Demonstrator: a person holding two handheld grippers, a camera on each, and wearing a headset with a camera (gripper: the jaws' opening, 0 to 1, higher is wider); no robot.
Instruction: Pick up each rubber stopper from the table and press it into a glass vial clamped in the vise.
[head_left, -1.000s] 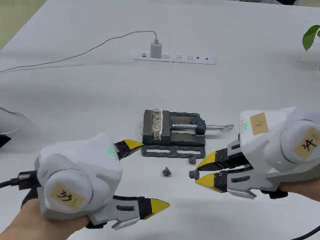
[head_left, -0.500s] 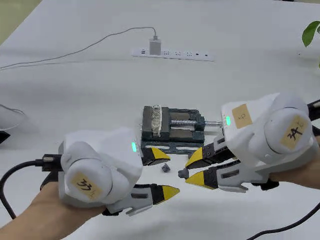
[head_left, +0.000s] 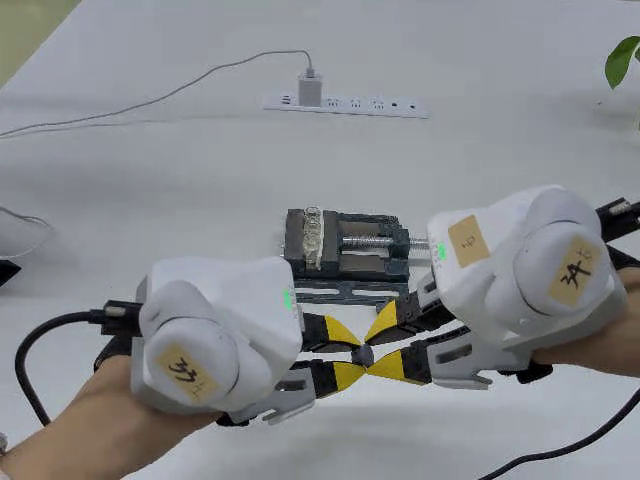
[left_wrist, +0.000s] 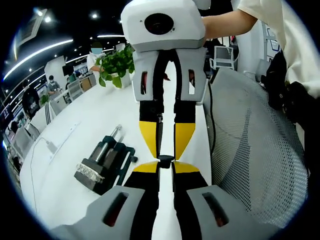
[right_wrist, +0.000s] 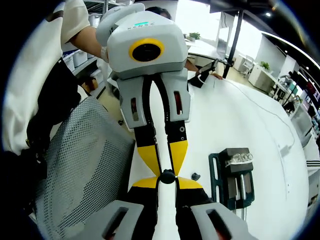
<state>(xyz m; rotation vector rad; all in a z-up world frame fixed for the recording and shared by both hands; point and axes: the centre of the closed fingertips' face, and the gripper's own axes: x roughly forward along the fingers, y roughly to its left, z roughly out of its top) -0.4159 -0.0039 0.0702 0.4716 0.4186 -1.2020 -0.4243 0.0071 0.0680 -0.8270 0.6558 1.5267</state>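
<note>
Across a white workbench (head_left: 150, 190), left gripper (head_left: 355, 353) with jaws narrowed, whether gripping anything not to be told. At its tips, lifted off the table, a small dark grey rubber stopper (head_left: 363, 354), pinched in the near-closed right gripper (head_left: 372, 354), met nose to nose. Straight beyond, just past the tips: dark metal vise (head_left: 350, 262) holding upright clear glass vials (head_left: 314, 238), about equally near either gripper.

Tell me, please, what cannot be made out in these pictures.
- Head view: the left gripper and right gripper hide the table beneath them, so loose stoppers there cannot be counted.
- Head view: the right end of the vise is hidden behind the right gripper.
- All views: the glass vials are too small to tell whether any is stoppered.
- Gripper views: the yellow tips hide whether the left gripper also grips the rubber stopper.
</note>
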